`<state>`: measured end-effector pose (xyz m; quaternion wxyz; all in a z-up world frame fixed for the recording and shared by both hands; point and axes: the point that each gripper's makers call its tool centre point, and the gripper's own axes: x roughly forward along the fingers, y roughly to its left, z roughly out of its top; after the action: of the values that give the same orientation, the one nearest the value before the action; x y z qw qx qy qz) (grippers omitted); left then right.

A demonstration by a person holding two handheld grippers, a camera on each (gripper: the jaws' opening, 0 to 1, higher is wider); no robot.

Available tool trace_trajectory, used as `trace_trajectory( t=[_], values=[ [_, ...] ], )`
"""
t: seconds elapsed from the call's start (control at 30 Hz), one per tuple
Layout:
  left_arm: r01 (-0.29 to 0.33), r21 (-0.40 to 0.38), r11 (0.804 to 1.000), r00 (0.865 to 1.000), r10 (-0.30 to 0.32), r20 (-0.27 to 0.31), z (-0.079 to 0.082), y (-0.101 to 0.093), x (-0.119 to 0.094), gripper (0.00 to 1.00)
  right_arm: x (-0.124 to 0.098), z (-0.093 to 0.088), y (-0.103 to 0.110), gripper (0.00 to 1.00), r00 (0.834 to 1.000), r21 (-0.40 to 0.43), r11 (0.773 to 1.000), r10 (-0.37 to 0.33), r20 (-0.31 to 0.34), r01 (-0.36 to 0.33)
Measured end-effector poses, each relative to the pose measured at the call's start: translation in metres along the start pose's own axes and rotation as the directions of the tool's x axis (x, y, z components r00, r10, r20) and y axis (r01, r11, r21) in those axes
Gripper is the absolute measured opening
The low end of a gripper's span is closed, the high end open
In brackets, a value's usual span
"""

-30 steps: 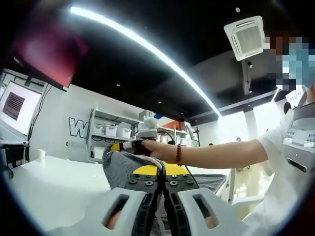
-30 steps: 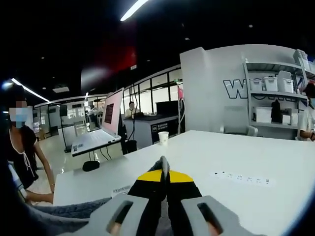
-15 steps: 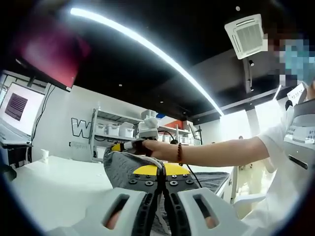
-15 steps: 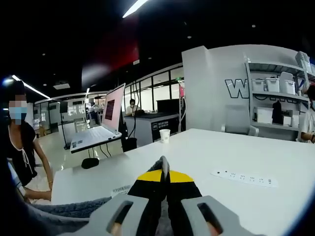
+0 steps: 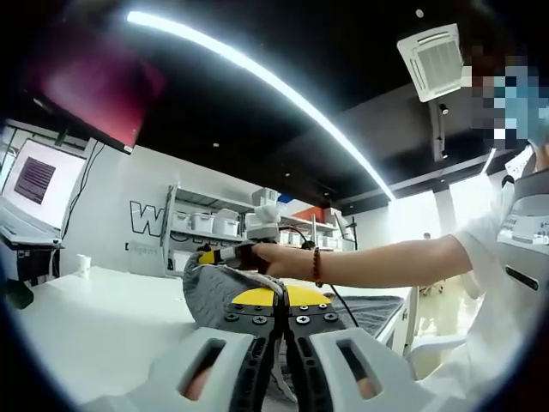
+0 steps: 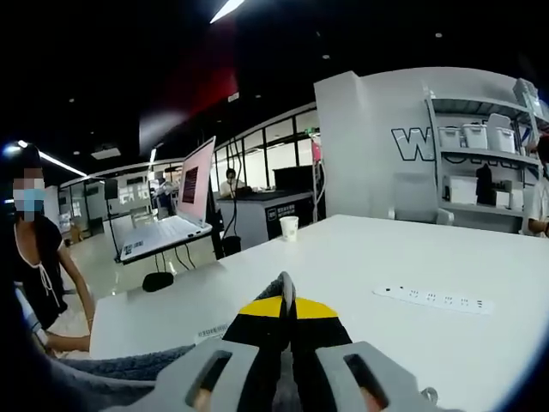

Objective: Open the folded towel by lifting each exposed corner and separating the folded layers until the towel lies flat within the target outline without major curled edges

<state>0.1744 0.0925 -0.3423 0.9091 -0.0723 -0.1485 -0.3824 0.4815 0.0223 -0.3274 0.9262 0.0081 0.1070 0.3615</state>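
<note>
The grey towel [image 5: 213,290] is lifted off the white table [image 5: 94,313] and hangs between both grippers. In the left gripper view my left gripper [image 5: 276,297] is shut on a towel edge, its yellow tips pressed together. Beyond it a person's hand holds my right gripper [image 5: 225,256], which is shut on the towel's raised far corner. In the right gripper view my right gripper [image 6: 286,302] is shut, and a grey towel corner [image 6: 284,283] pokes out above its tips. The rest of the towel [image 6: 129,365] trails off to the lower left.
A white power strip [image 6: 436,299] lies on the table [image 6: 369,257] to the right, and a paper cup [image 6: 290,227] stands at its far edge. An open laptop [image 6: 184,206] sits on a stand beyond. Shelves with white bins [image 5: 202,225] line the back wall. A person [image 6: 34,257] stands at left.
Both views have drifted slightly with the hands. Both grippers stay shut on the towel, which is still held up between them.
</note>
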Motion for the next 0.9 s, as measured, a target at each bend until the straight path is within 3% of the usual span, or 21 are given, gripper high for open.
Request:
trace_trajectory(
  t=[0.9],
  values=[
    [-0.080,-0.020,0.997,0.997,0.079,-0.020,-0.012,0.022,-0.017,0.01,0.011,-0.016,0.015,0.00,1.000,0.015,1.000,0.009,-0.022,-0.009]
  ],
)
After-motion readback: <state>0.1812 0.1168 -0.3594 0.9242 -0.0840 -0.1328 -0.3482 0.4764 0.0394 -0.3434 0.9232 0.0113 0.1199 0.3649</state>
